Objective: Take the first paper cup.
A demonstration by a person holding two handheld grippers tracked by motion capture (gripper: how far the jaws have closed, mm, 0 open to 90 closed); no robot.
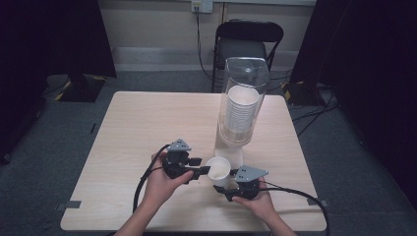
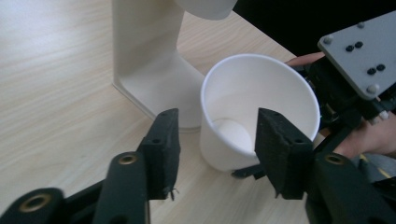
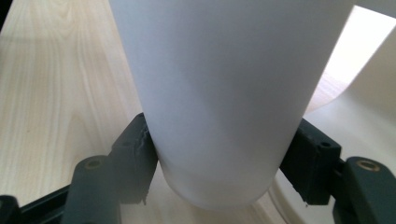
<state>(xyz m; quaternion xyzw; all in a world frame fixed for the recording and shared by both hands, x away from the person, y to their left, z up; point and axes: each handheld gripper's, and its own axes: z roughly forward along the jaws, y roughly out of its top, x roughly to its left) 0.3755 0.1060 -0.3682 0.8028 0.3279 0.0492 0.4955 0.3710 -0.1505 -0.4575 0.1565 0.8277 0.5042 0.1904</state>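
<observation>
**Desk:** High view first: what is on the pale square wooden table?

**Photographer:** One tall cup dispenser with a clear plastic tube on a cream stand, holding a stack of white paper cups too close-packed to count. One loose white paper cup stands upright just in front of the dispenser's foot, between two hand-held grippers.

**Desk:** And the grippers?

**Photographer:** Two, one in each hand of a single person. The right gripper is clamped low on the cup's wall, one black jaw pressing each side, cup base touching the table. The left gripper is partly open, its jaws parted with the cup's rim beyond and between them; neither pad touches it. In the left gripper view, one of its fingers stands beside the cup, the other in front of the wall.

**Desk:** Anything behind?

**Photographer:** One black folding chair beyond the far edge, against the wall.
</observation>
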